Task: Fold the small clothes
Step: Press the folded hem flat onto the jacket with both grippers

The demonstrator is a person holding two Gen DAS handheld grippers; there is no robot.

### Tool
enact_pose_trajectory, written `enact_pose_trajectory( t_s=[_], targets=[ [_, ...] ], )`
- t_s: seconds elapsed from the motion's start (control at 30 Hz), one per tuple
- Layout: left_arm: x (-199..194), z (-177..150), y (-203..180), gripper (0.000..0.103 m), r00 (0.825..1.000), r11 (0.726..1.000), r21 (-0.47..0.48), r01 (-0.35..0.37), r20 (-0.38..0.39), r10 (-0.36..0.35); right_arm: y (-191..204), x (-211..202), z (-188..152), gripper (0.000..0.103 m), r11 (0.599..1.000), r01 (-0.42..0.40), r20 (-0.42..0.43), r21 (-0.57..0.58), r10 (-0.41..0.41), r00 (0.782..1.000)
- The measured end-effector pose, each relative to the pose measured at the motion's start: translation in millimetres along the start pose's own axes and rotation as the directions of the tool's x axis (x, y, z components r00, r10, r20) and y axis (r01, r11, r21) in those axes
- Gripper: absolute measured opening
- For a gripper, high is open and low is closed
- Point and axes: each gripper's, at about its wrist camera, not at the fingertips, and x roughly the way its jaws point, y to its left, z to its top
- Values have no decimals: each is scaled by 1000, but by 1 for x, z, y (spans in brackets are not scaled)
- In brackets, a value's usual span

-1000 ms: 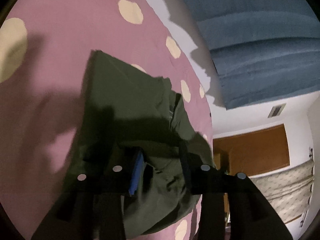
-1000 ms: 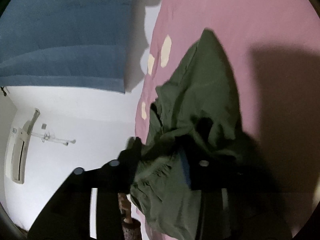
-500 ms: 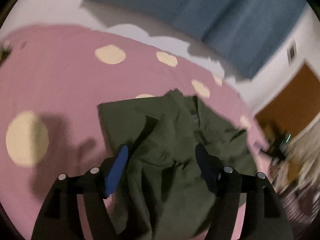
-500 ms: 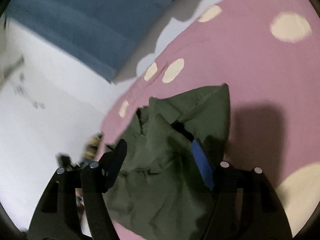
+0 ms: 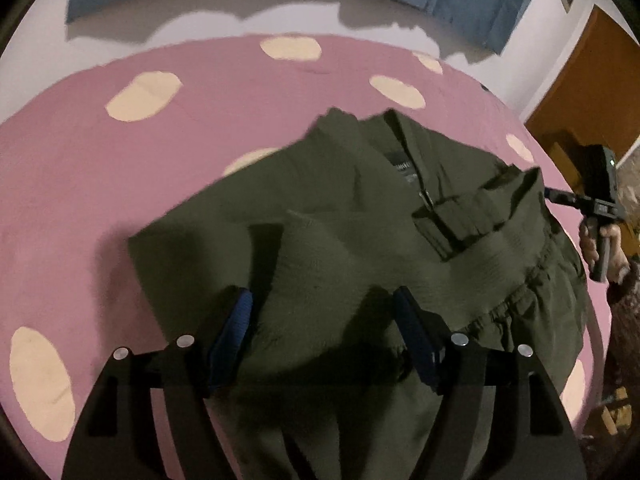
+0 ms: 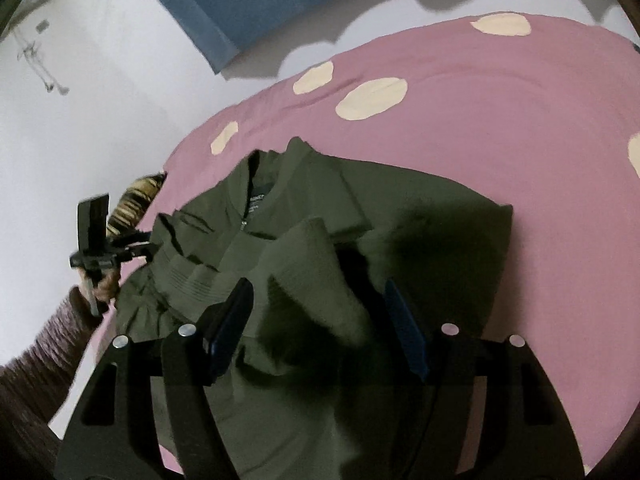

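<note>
Lying on the bedspread [image 5: 100,168], jacket [image 5: 360,208] neck label [image 5: 402,167] unreadable.

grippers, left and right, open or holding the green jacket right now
left gripper: open, just released, above the green jacket.
right gripper: open, just released, holding nothing.

1. The olive jacket [image 5: 360,216] is taking up the near middle of the pink spotted bedspread [image 5: 120,184], its folded cuffs standing up as low humps.
2. Bare bedspread is lying free beyond the collar and along the jacket's outer sides.
3. The left gripper [image 5: 324,308] and right gripper [image 6: 316,300] are hovering open over the jacket, fabric rising between their fingers.
4. The white wall [image 6: 100,100] is closing off the far edge.
</note>
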Motion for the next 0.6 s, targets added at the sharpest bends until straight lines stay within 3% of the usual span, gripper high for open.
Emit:
enact_pose_trajectory(
  t_s=[0.1, 0.2, 0.27, 0.3, 0.37, 0.5, 0.6],
  targets=[
    [4, 2, -3, 62, 999, 999, 27, -27, -20, 27, 4, 6, 2, 68, 999, 11, -11, -38, -11, 1000],
    [5, 4, -3, 49, 998, 998, 33, -54, -39, 55, 11, 12, 3, 45, 997, 29, -19, -78, -30, 999],
    [6, 5, -3, 34, 996, 996, 35, -79, -49, 80, 16, 16, 2, 31, 991, 77, -25, -109, -81, 996],
    [6, 6, -4, 31, 994, 995, 38, -90, -51, 92, 17, 16, 1, 10, 991, 81, -24, -111, -84, 996],
    [5, 5, -8, 21, 991, 991, 49, -122, -47, 125, 19, 10, 0, 11, 993, 78, -3, -92, -78, 997],
    [-8, 8, -21, 16, 981, 979, 72, -192, 0, 192, 27, -7, 3, 9, 996, 60, 59, -67, -56, 997],
    [-26, 16, -22, 15, 979, 980, 29, -195, 59, 193, 30, -19, 10, 9, 999, 38, 108, -38, -34, 994]
  ],
)
